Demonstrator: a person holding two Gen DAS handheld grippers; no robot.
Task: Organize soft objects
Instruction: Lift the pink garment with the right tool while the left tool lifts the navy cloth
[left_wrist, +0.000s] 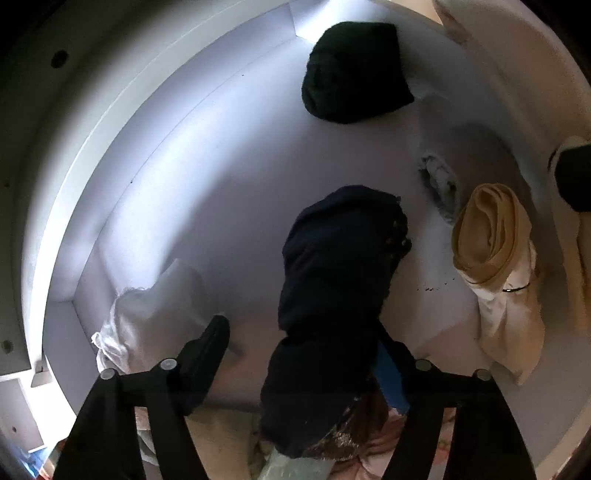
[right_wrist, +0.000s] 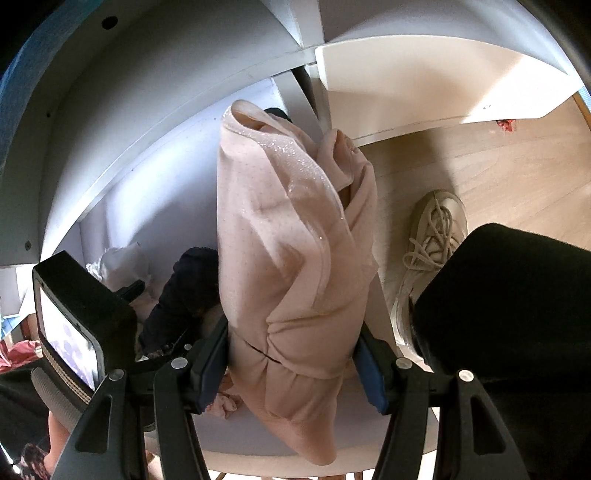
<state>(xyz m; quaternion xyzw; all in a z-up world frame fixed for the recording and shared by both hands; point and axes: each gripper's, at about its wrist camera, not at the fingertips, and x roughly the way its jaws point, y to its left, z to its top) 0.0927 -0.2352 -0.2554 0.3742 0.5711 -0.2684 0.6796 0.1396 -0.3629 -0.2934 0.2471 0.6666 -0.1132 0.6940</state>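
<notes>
My left gripper (left_wrist: 306, 350) is open over a white shelf compartment (left_wrist: 207, 155). A rolled dark navy garment (left_wrist: 340, 280) lies between its fingers, against the right finger; the left finger (left_wrist: 207, 343) stands apart from it. My right gripper (right_wrist: 291, 354) is shut on a rolled pale pink garment (right_wrist: 288, 236) and holds it upright at the compartment's front edge. The navy garment (right_wrist: 184, 291) and the left gripper also show in the right wrist view, to the left of the pink roll.
In the compartment lie a black roll (left_wrist: 351, 74) at the back, a tan and cream roll (left_wrist: 491, 243) at the right, a white bundle (left_wrist: 147, 310) at the left and grey fluff (left_wrist: 439, 181). A sneaker (right_wrist: 424, 258) stands on the wooden floor (right_wrist: 498, 166).
</notes>
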